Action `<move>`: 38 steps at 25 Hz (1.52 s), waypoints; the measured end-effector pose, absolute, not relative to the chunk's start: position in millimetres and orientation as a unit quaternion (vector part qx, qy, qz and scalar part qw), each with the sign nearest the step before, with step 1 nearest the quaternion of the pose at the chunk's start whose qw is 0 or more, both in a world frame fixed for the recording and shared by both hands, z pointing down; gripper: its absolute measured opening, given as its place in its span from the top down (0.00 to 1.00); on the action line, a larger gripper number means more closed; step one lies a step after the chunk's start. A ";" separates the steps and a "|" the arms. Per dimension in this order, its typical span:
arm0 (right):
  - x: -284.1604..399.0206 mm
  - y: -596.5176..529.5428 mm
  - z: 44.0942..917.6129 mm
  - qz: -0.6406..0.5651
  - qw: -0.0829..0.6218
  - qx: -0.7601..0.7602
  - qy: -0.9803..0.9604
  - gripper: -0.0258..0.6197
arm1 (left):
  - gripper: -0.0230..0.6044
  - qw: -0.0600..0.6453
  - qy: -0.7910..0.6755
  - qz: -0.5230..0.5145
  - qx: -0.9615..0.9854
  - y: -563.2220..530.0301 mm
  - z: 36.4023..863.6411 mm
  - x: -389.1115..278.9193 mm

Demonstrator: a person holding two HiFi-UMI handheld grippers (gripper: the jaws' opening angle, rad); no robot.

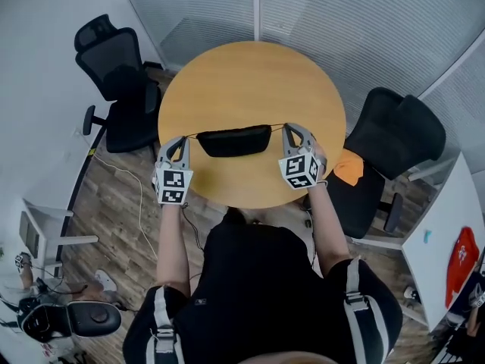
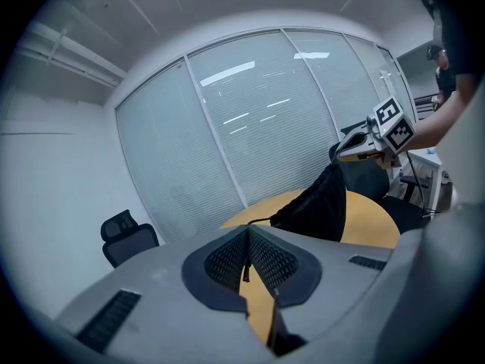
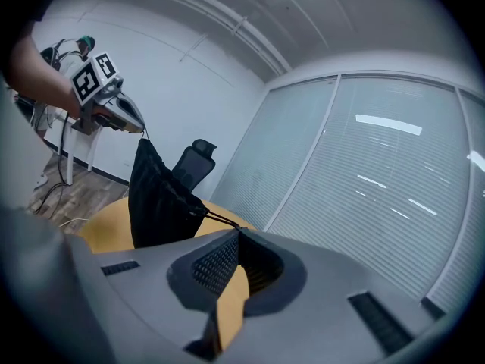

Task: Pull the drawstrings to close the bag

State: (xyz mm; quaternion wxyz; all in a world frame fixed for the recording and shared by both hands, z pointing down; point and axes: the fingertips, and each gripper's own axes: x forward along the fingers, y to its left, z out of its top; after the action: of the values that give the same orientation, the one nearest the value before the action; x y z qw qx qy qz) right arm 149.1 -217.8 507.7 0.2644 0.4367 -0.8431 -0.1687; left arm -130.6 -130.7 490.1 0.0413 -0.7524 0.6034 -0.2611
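Note:
A black drawstring bag (image 1: 233, 140) is stretched between my two grippers over the round wooden table (image 1: 250, 82). My left gripper (image 1: 180, 139) is shut on the left drawstring (image 1: 194, 136), and my right gripper (image 1: 292, 130) is shut on the right drawstring (image 1: 277, 126). In the left gripper view the bag (image 2: 318, 203) hangs below the right gripper (image 2: 362, 147), and a thin cord end (image 2: 244, 268) shows between my shut pads. In the right gripper view the bag (image 3: 155, 196) hangs under the left gripper (image 3: 115, 111), and its cord (image 3: 220, 218) runs taut into my jaws.
One black office chair (image 1: 117, 78) stands left of the table, another (image 1: 394, 139) to the right with an orange cloth (image 1: 349, 167) on its seat. Glass walls with blinds (image 1: 341, 21) lie behind. A white desk (image 1: 447, 233) sits at the right edge.

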 end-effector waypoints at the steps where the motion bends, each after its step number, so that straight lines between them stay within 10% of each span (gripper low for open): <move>1: 147.6 -216.4 506.0 -0.172 0.263 0.438 -0.842 0.87 | 0.94 0.040 0.604 -0.262 -0.751 -128.9 490.7 -132.9; 38: 86.2 -236.6 505.9 -0.154 0.291 0.526 -0.784 0.87 | 0.94 0.029 0.579 -0.210 -0.787 -196.7 507.3 -263.1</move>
State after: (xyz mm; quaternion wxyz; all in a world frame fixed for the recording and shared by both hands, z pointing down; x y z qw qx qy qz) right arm 86.2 -236.6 505.9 0.2907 0.5256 -0.7845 -0.1543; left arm -263.1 -196.7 507.3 0.0289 -0.7875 0.5789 -0.2095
